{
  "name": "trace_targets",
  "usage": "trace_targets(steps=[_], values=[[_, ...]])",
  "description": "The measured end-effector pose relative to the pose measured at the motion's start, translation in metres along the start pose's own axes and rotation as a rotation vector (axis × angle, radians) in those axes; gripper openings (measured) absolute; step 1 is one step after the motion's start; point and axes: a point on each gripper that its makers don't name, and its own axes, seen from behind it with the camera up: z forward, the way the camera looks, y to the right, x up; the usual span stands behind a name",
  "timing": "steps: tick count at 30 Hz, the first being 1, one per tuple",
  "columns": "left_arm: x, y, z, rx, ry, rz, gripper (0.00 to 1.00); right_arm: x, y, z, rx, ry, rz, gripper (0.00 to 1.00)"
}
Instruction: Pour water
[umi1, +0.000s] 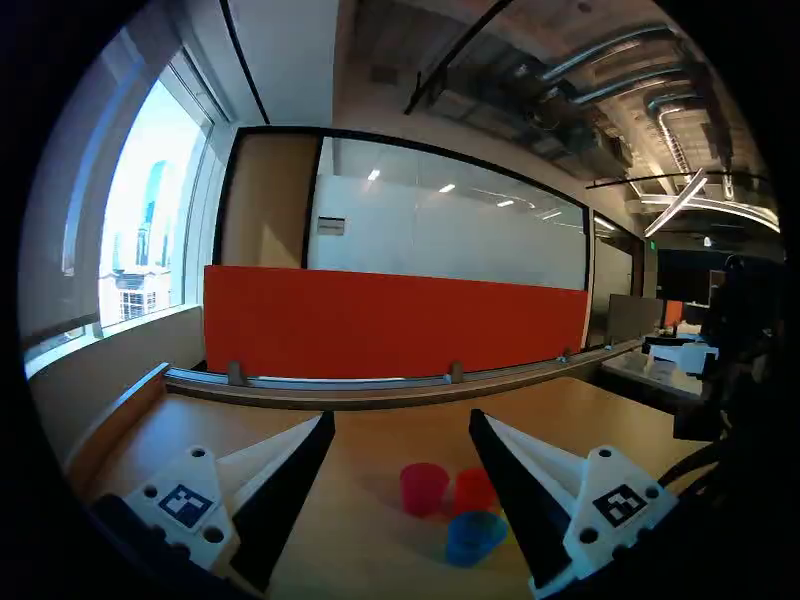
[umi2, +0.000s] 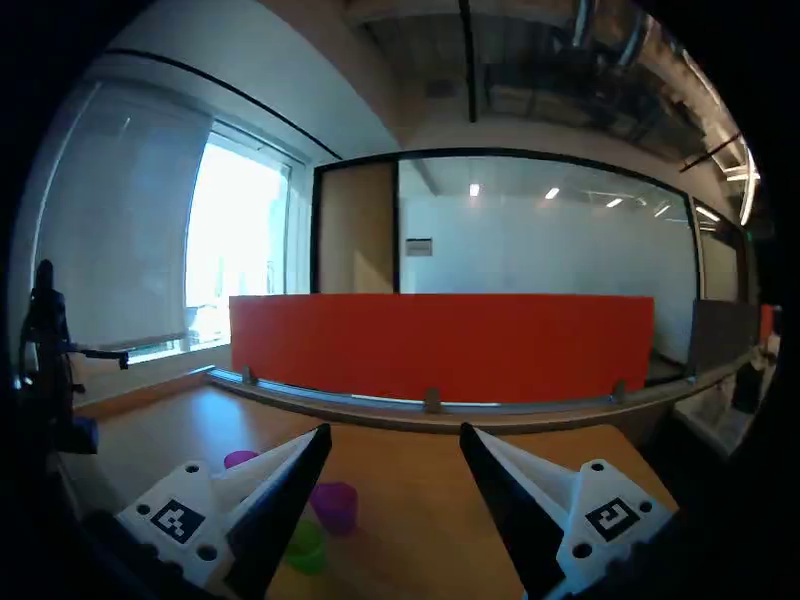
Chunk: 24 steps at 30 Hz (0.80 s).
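Left gripper view: left gripper (umi1: 400, 414) fingers spread, empty; pink cup (umi1: 424, 488), red cup (umi1: 474, 490), blue cup (umi1: 474, 535) on desk (umi1: 350, 530) nr right finger. Right gripper view: right gripper (umi2: 395, 428) spread, empty; purple cup (umi2: 336, 505), green cup (umi2: 305, 545) by left finger.

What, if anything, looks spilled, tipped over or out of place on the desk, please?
Nothing stands out. In the left gripper view the pink cup, red cup and blue cup sit close together on the desk, with no puddle visible. In the right gripper view the purple cup and green cup look upright.
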Motion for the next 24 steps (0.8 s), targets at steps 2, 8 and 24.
trace_targets(steps=[2, 8, 24], values=[[0.002, 0.002, 0.000, -0.015, 0.000, 0.000, 1.00, -0.001, -0.008, 0.000, 0.046, -0.002, -0.014, 0.99], [0.003, 0.015, 0.002, -0.081, -0.013, 0.003, 1.00, -0.002, -0.031, -0.002, 0.172, -0.011, -0.040, 0.99], [0.002, 0.052, 0.008, -0.253, -0.051, -0.001, 1.00, -0.003, -0.068, -0.003, 0.353, -0.041, -0.063, 1.00]])
